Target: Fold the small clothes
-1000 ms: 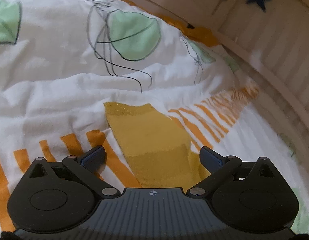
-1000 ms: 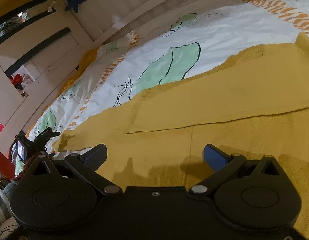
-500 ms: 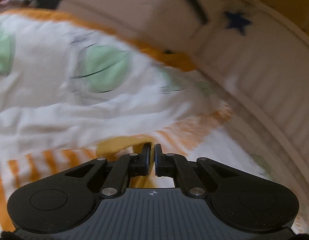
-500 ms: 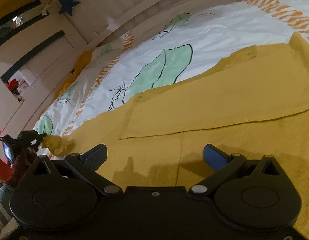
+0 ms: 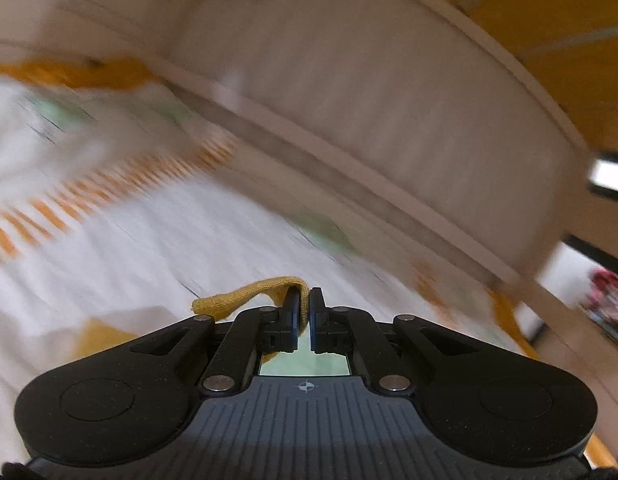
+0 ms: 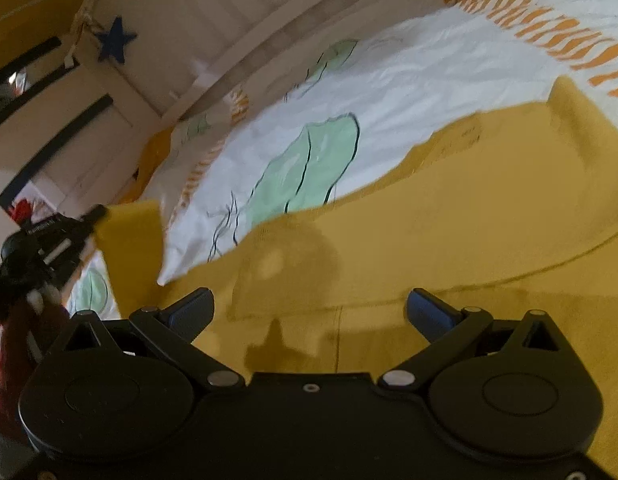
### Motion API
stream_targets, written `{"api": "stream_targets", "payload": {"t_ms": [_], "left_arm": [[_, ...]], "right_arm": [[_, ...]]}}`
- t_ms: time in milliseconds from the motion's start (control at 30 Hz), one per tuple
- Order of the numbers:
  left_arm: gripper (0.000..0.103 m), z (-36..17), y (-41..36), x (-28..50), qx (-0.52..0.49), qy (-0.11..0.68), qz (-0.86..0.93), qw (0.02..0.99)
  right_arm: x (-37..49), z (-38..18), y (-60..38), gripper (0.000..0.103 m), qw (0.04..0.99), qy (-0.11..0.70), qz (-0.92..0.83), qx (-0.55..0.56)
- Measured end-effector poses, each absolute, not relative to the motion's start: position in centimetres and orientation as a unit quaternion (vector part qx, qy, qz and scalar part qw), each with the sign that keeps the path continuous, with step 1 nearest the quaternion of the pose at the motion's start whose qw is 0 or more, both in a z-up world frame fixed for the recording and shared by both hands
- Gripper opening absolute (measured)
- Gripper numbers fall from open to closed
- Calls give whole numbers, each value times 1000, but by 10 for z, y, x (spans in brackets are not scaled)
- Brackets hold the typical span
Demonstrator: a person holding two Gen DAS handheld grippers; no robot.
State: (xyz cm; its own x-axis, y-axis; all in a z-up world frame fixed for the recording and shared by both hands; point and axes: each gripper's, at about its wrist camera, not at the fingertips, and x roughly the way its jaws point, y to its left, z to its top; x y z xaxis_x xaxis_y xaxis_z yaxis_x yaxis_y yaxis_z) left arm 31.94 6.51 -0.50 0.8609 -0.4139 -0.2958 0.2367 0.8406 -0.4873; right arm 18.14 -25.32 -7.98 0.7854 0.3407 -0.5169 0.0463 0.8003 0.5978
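Yellow garment (image 5: 249, 298), left wrist view: cuff end pinched in clenched left tool (image 5: 305, 312), strip drooping left, lifted above blurred bed sheet (image 5: 189, 240). Step in hand, likely: carrying sleeve across for fold.

Right wrist view: garment body spread flat on bed, near and right; right tool (image 6: 309, 312) released, jaws wide, hovering just above cloth. Raised sleeve far left. Next move: lay sleeve over body, then let go.

Bed w/ white duvet (image 6: 409, 80), green leaf prints + orange stripe bands. White slatted bed frame (image 6: 245, 12) along far side, dark blue star (image 6: 117, 38) hanging on it. Yellow-orange wall (image 5: 549, 40) behind. White door/panel w/ dark bars (image 6: 65, 128) at left. Lighting warm, dim; left wrist view motion-blurred.
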Motion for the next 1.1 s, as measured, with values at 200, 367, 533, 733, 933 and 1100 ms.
{"api": "stream_targets", "payload": {"t_ms": [200,367,533,733,933,1100], "left_arm": [[4,-44,-17,317,-193,270,-247,910],[6,-68,-57,314,-155,322,-269,895],[57,-76,-67,304,-119,364,-291,877],[71,-65,-52,285,-76,388,-283,874],[72,-72,-22,280,-27,422,-234,875],[72,-90,-6,295,15,451,-193,871]], "right_arm": [[184,-73,-271,103,902,293,44,313],[186,-70,-290,103,906,278,7,320],[188,-68,-302,103,908,266,-15,323],[188,-71,-306,103,913,268,-29,307],[190,-77,-298,103,924,280,-13,260],[188,-78,-277,103,946,283,9,160]]}}
